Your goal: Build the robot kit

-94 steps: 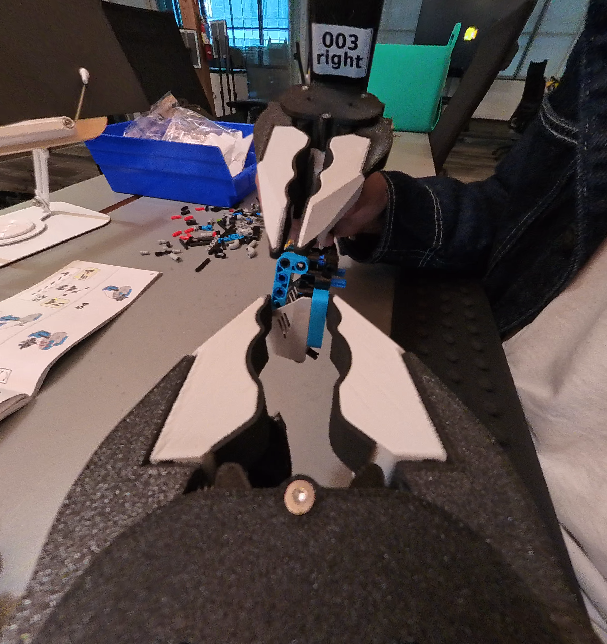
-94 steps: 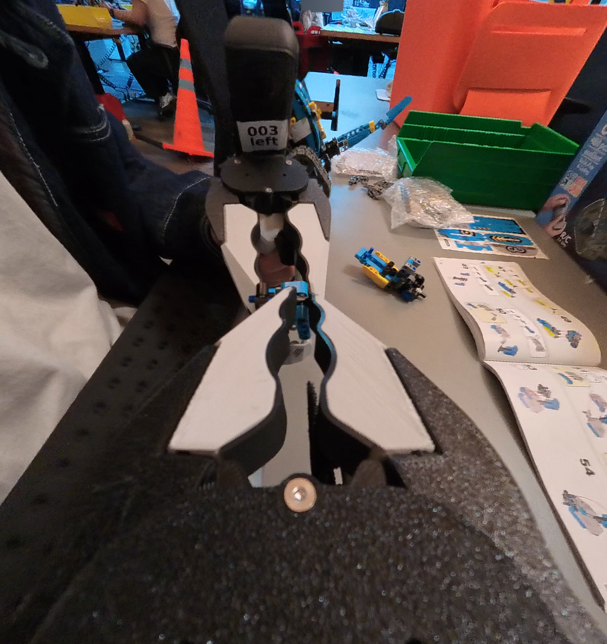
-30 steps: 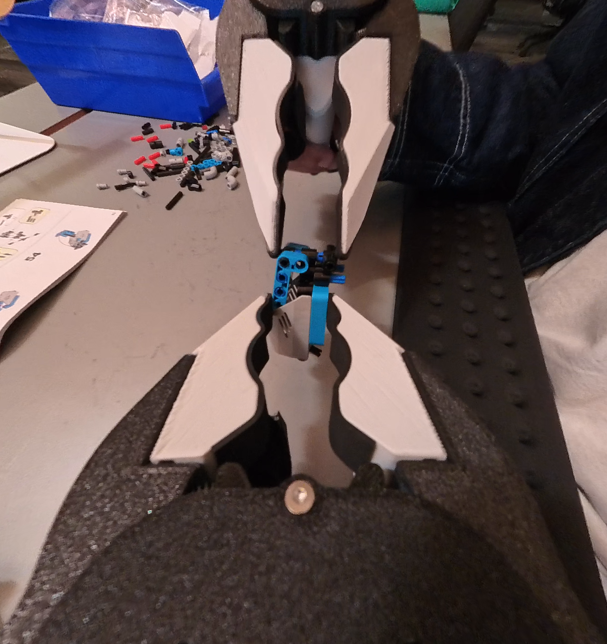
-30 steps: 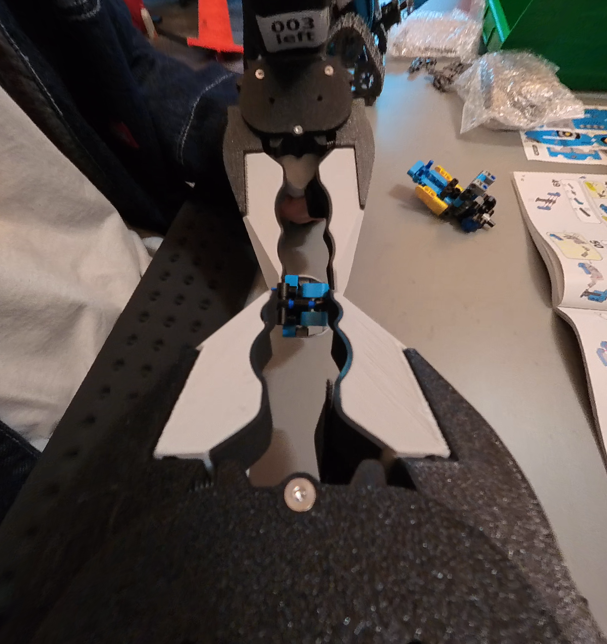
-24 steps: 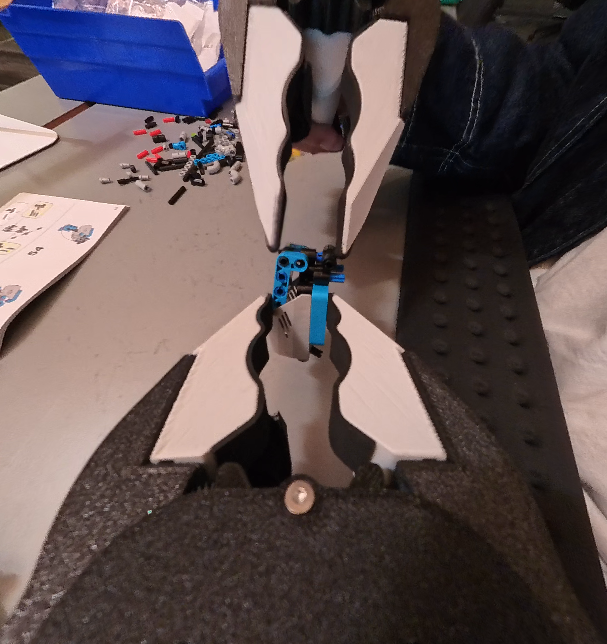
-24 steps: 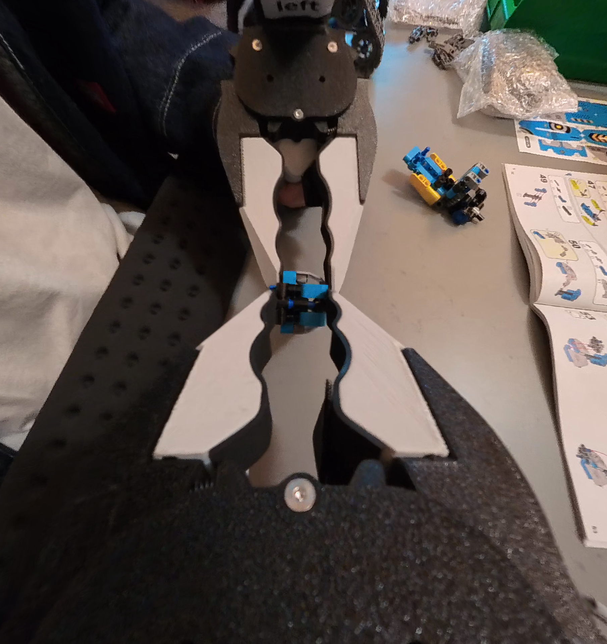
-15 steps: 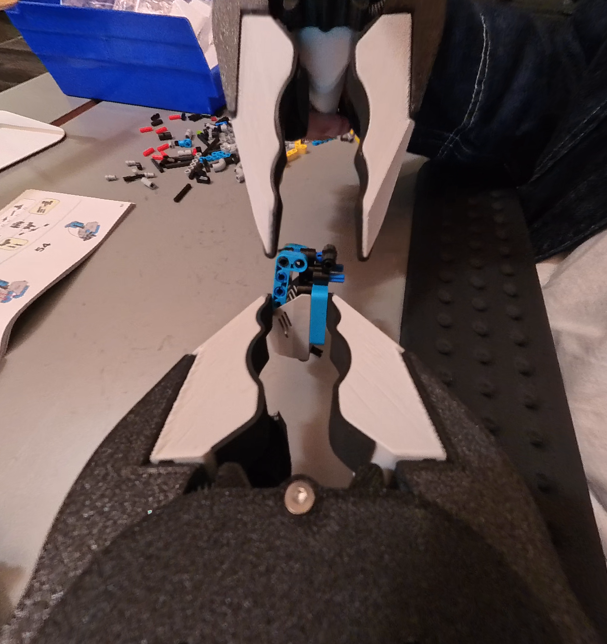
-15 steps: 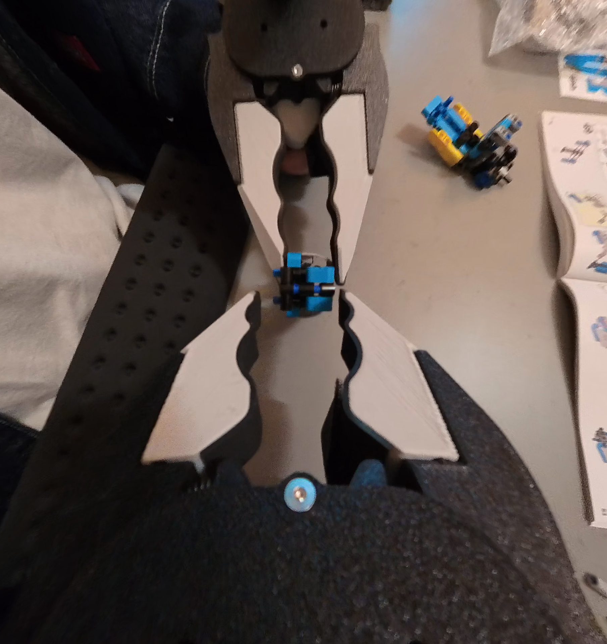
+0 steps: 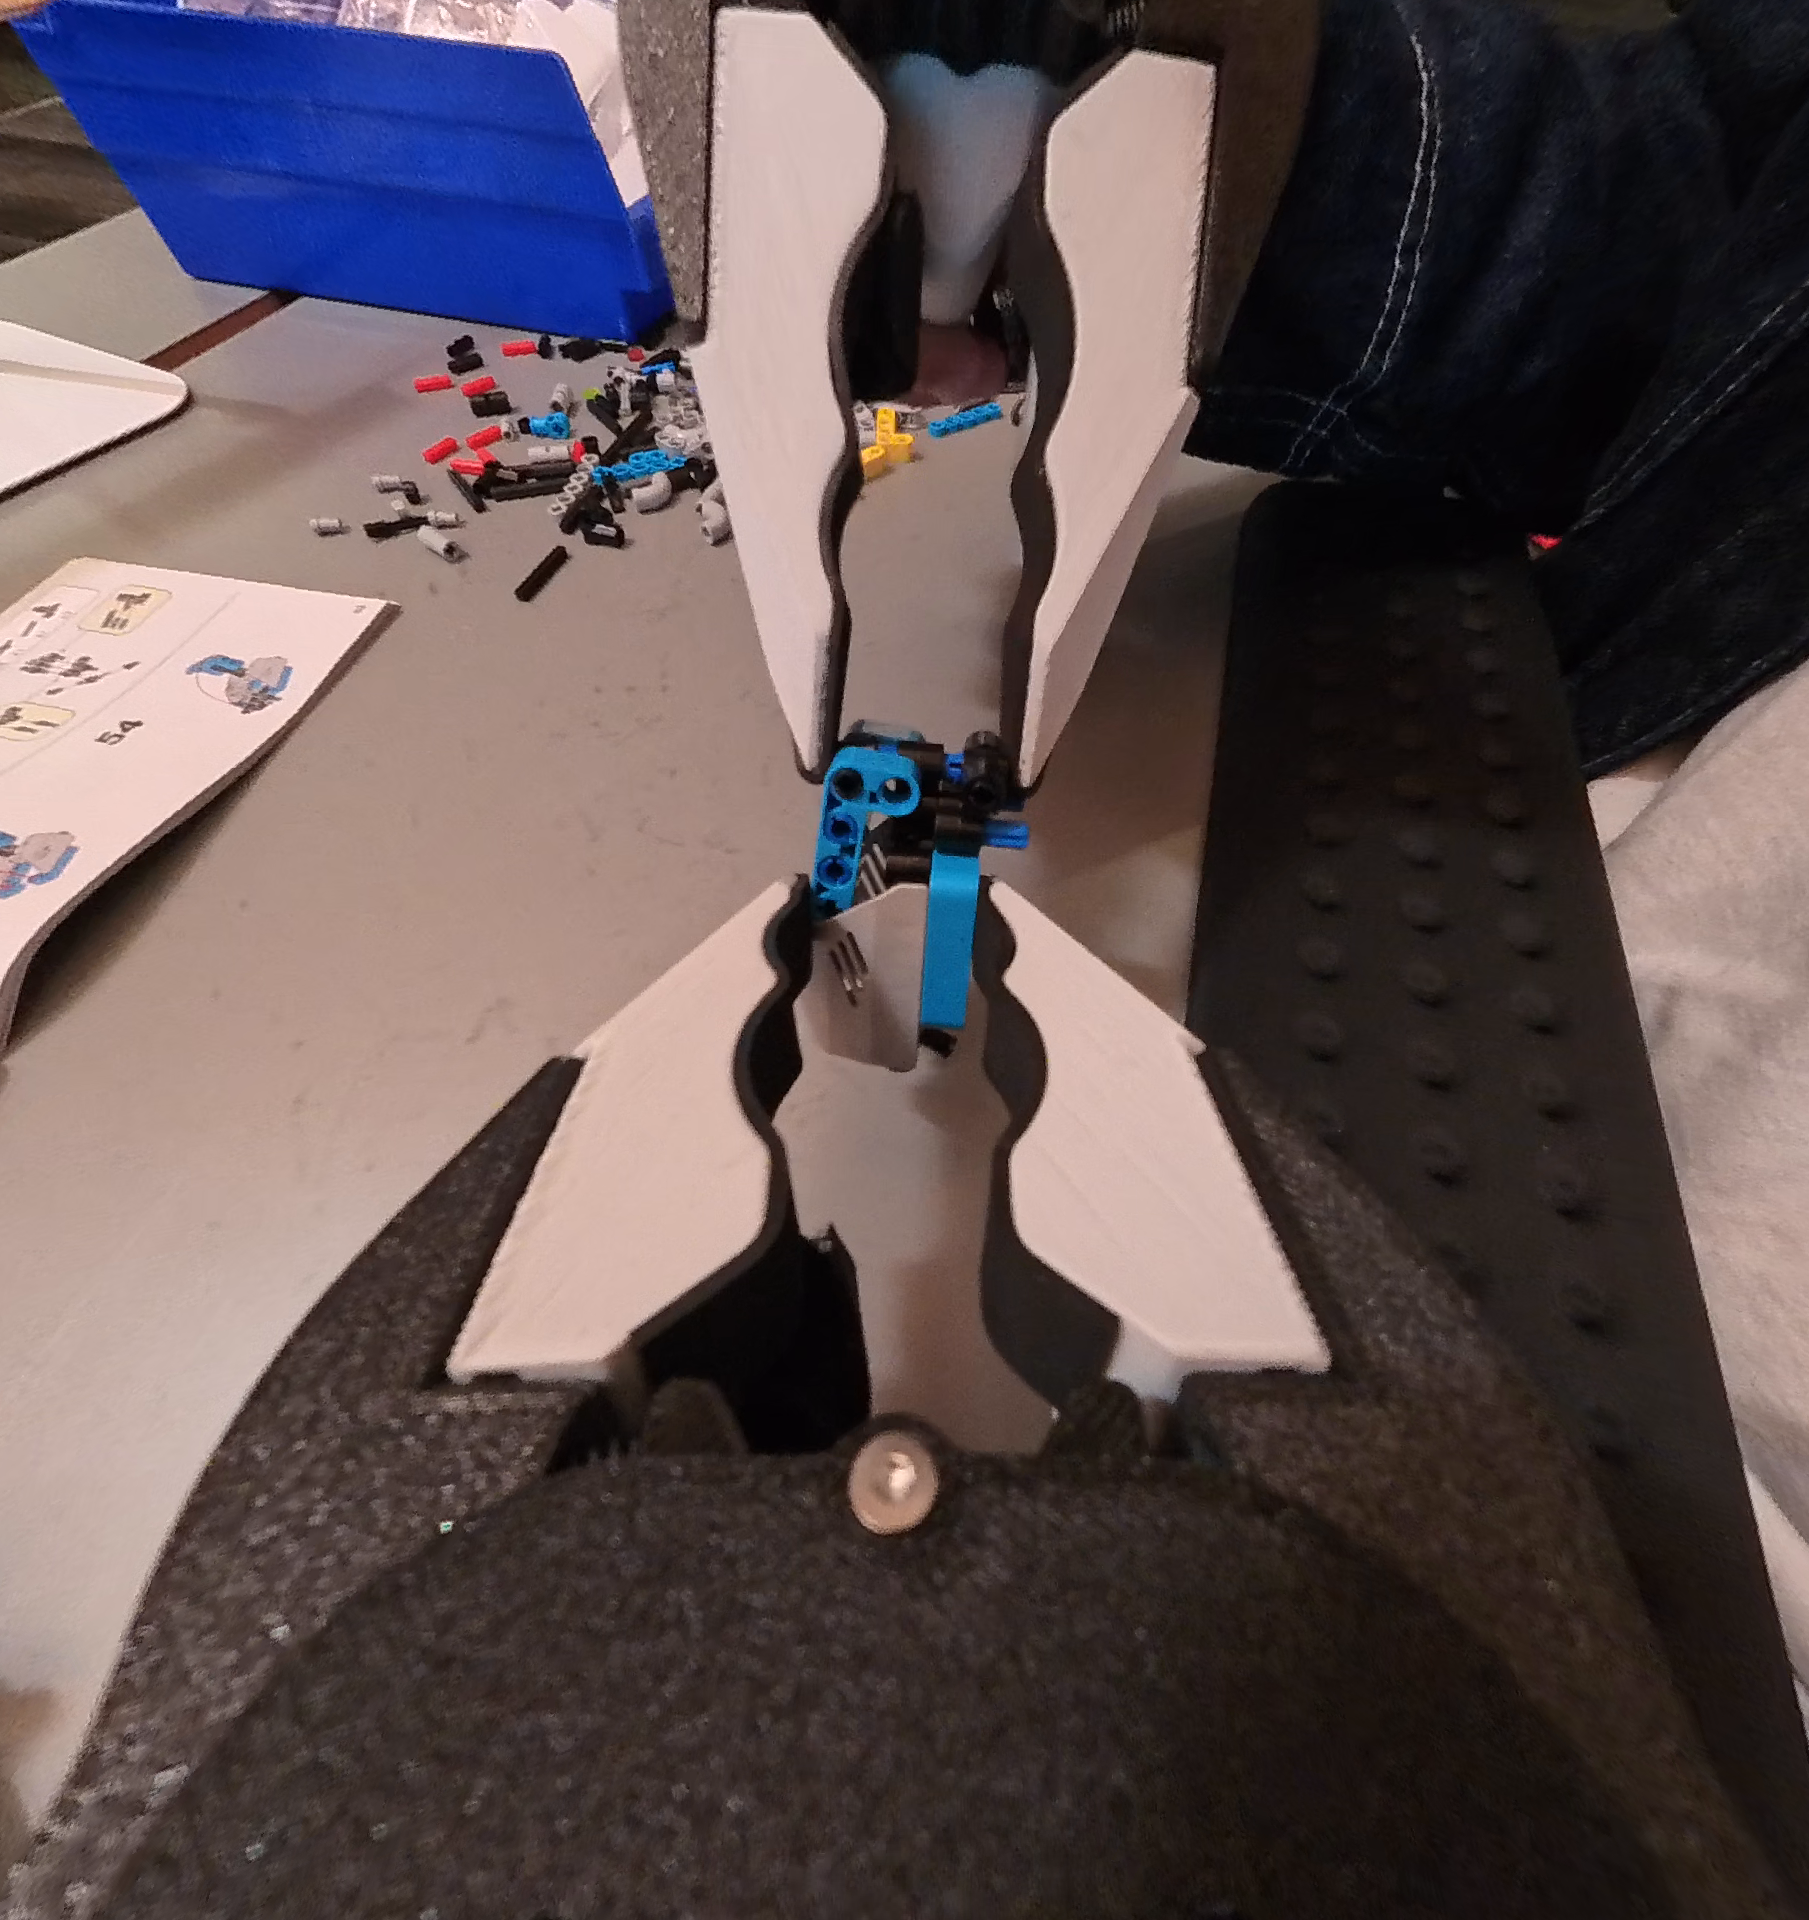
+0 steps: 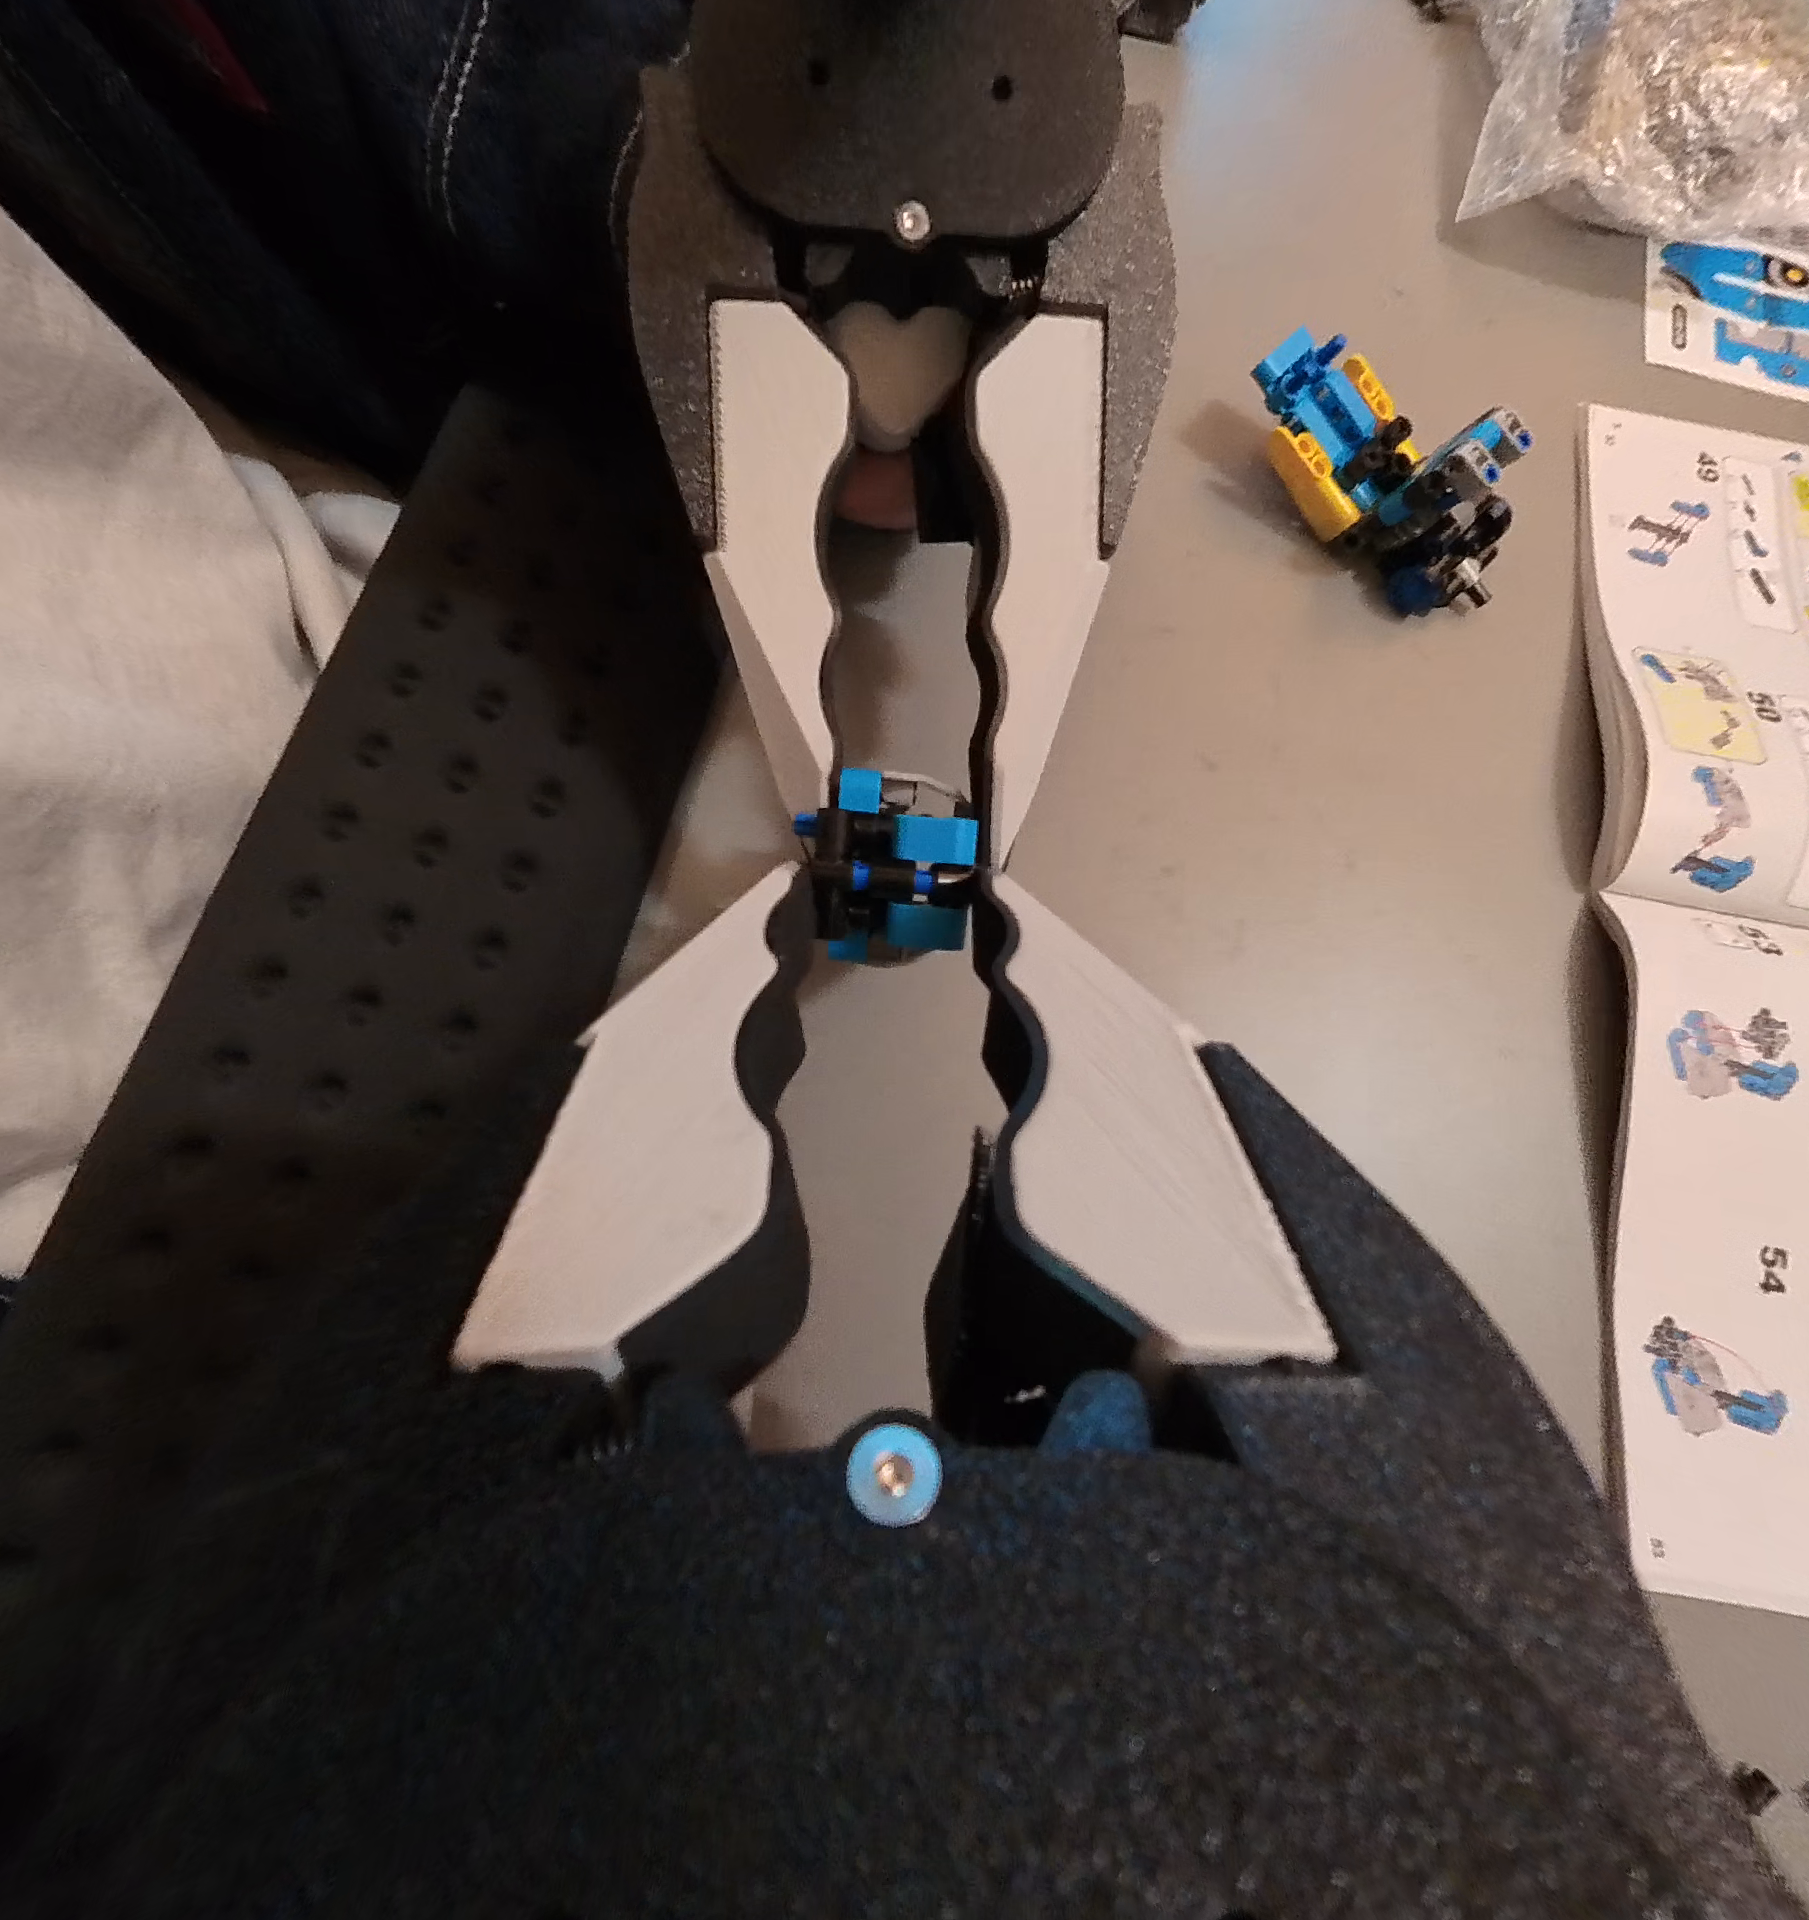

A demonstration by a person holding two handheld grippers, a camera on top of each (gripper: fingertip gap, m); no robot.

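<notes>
Left gripper [image 9: 895,904] clamps the blue brick assembly [image 9: 905,831] above the bench's [image 9: 567,831] near edge — steadying it; right gripper [image 10: 895,899] pinches its far end, jaws closed on it.

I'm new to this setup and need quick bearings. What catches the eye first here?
Dead centre, two white-fingered grippers meet tip to tip: the left gripper is shut on a small blue brick assembly, the right gripper's fingertips around its other end. Loose bricks lie before a blue bin.

Dark denim sleeve [image 9: 1565,260] — pale stitching; white fingers [image 9: 661,1122], black foam-clad bodies.
</notes>
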